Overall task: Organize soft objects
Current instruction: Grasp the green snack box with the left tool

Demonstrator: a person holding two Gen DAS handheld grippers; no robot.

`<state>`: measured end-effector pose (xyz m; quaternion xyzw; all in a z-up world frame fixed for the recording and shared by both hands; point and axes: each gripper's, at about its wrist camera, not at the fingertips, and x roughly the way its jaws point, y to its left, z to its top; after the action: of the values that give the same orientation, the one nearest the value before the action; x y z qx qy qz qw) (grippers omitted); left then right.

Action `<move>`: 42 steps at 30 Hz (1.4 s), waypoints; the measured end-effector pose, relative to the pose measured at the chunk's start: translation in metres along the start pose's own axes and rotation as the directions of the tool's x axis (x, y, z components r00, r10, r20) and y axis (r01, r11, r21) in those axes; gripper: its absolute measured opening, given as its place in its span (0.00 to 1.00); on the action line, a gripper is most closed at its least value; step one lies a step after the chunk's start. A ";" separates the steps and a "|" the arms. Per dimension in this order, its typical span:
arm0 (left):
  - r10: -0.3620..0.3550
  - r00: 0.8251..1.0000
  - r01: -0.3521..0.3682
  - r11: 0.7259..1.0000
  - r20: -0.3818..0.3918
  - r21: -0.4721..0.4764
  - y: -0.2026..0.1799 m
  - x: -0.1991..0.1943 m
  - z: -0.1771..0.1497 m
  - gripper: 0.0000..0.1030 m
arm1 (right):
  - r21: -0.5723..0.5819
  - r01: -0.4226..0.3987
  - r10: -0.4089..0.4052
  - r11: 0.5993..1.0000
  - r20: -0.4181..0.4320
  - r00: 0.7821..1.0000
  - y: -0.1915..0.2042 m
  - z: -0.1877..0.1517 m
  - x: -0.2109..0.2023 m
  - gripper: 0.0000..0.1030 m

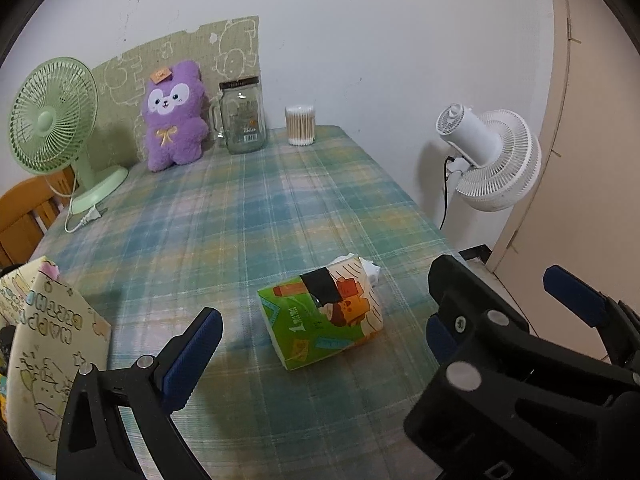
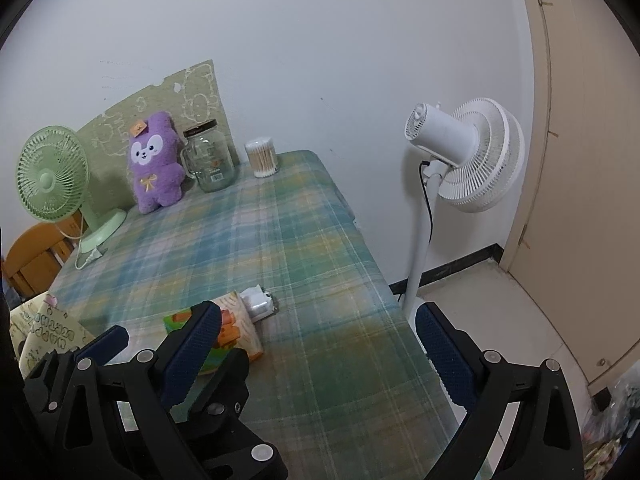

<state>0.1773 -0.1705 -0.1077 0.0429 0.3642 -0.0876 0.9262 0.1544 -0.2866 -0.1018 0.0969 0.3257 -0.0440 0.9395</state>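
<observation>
Fingers point(image 1: 192, 356) wide, tissue pack point(image 1: 320, 316) between.

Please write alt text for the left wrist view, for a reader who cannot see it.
An open left gripper hovers over a soft tissue pack lying on a plaid tablecloth. At the far wall sit a purple plush toy, a glass jar, a cotton swab container and a green fan.
</observation>
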 end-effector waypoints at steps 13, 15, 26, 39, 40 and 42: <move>0.091 0.996 -0.091 0.996 0.015 -0.004 -0.005 0.022 -0.005 0.98 | -0.005 0.028 -0.028 1.000 -0.059 0.998 -0.009 -0.006 0.027 0.92; 0.087 0.996 -0.087 0.996 0.006 0.001 -0.005 0.024 -0.006 0.96 | -0.003 0.029 -0.029 1.000 -0.064 0.998 -0.010 -0.008 0.030 0.92; 0.036 0.998 -0.038 0.999 -0.056 -0.033 0.001 0.035 -0.008 0.76 | -0.008 0.030 -0.031 1.000 -0.072 0.997 -0.007 -0.008 0.034 0.92; 0.042 0.996 -0.047 0.997 -0.078 -0.058 0.012 0.034 -0.009 0.55 | -0.025 0.015 -0.017 1.000 -0.077 0.997 0.004 -0.007 0.034 0.92; 0.046 0.996 -0.050 0.997 -0.076 -0.059 0.012 0.033 -0.009 0.57 | -0.026 0.018 -0.020 0.999 -0.076 0.997 0.004 -0.007 0.033 0.92; 0.043 0.996 -0.047 0.997 -0.074 -0.060 0.011 0.033 -0.009 0.68 | -0.032 0.020 -0.023 0.999 -0.075 0.997 0.004 -0.007 0.032 0.92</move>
<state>0.1969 -0.1626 -0.1364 0.0257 0.3990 -0.0540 0.9150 0.1756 -0.2821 -0.1263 0.0804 0.3625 -0.0454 0.9274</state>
